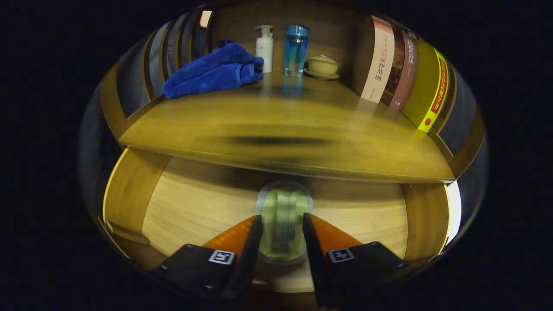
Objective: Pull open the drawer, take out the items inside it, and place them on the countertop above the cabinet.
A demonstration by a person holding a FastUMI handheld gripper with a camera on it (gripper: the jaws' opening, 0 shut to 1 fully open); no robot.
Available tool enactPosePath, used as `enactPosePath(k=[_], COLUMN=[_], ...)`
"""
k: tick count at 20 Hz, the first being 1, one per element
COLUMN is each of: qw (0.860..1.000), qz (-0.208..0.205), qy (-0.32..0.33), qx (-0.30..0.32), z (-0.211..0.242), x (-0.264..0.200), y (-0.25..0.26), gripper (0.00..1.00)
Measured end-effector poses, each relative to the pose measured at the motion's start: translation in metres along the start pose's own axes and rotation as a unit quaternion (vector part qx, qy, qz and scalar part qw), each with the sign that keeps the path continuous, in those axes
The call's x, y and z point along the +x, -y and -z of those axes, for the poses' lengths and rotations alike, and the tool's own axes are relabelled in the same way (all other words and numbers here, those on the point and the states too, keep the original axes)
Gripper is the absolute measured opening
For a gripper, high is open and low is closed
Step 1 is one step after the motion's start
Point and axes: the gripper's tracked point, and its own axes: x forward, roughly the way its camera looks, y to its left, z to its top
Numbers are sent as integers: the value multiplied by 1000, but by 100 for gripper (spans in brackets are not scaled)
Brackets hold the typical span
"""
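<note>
The wooden drawer [181, 203] stands pulled open below the countertop [281, 125]. Over its floor, a clear glass-like cup with a pale green tint [283, 218] sits between my fingers, and both fingers press on its sides. My gripper [283, 224] is shut on this cup, just in front of the countertop's front edge. The cup's far rim reaches toward the shadow under the counter. I cannot tell whether the cup rests on the drawer floor or hangs above it.
On the countertop lie a folded blue towel [214, 71] at the back left, a white pump bottle [264, 47], a blue bottle [296, 49] and a lidded yellow bowl [322, 65]. Several books [402, 73] lean at the right. Drawer side walls flank my fingers.
</note>
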Motion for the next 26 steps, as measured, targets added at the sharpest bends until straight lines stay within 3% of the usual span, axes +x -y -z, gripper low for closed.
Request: enactPosePath(k=[4, 6, 13, 20, 23, 26], qw=[1000, 999, 992, 965, 965, 972], qz=[1, -7, -34, -31, -27, -16], qy=[24, 33, 115, 259, 260, 234], qx=[15, 29, 34, 3, 0, 10], z=[-7, -4, -15, -102, -138, -169], x=[-5, -14, -75, -160, -157, -123], y=[2, 0, -8, -9, -8, -2], gripper=[28, 23, 23, 23, 23, 23])
